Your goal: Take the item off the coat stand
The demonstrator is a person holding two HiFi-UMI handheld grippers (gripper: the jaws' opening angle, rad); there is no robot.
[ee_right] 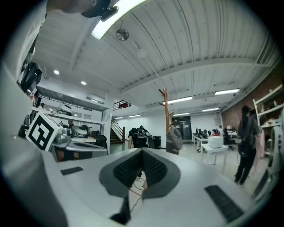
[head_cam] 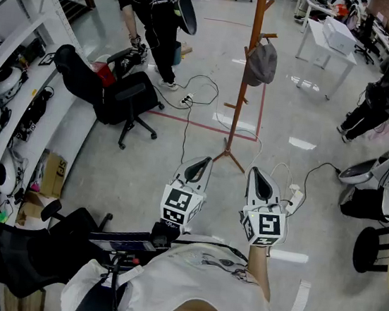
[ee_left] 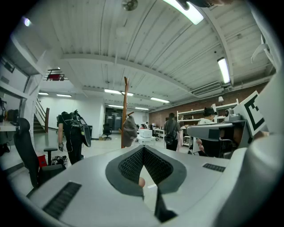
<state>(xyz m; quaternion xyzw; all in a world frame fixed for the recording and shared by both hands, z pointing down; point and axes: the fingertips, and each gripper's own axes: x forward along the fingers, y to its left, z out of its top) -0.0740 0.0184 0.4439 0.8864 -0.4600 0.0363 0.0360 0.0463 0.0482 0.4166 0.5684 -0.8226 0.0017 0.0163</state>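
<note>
- Two hand-held tongs, the left tongs (head_cam: pixel 199 165) (ee_left: pixel 143 153) and the right tongs (head_cam: pixel 260 178) (ee_right: pixel 142 155), sit side by side close in front of the wearer, both pointing across the grey floor (head_cam: pixel 142 173) at a wooden coat stand (head_cam: pixel 245 87) (ee_left: pixel 124 111) (ee_right: pixel 166 111).
- The left tongs are closed, their ribbed pads meeting at the tip with nothing caught between them.
- The right tongs are likewise fully closed and empty.
- The item, a grey cap (head_cam: pixel 262 62) (ee_left: pixel 129 131) (ee_right: pixel 174 138), hangs on the stand from a peg on its right side, high on the pole, with its crown sagging downward. It is well apart from both tongs.
- The stand is upright on splayed feet, farther away than the tongs, at the corner of a red tape line (head_cam: pixel 185 121) on the floor.
- A black office chair (head_cam: pixel 127 100) stands left of the stand, with a white cable (head_cam: pixel 186 125) trailing across the floor between them.
- At far left, a person in black (head_cam: pixel 156 18) stands carrying dark gear on the back.
- At far right, a white surface (head_cam: pixel 320 50) bears a white box (head_cam: pixel 338 35), and another person in dark clothes (head_cam: pixel 384 91) stands nearby.
- A white power strip (head_cam: pixel 294 198) lies on the floor just right of the right tongs.
</note>
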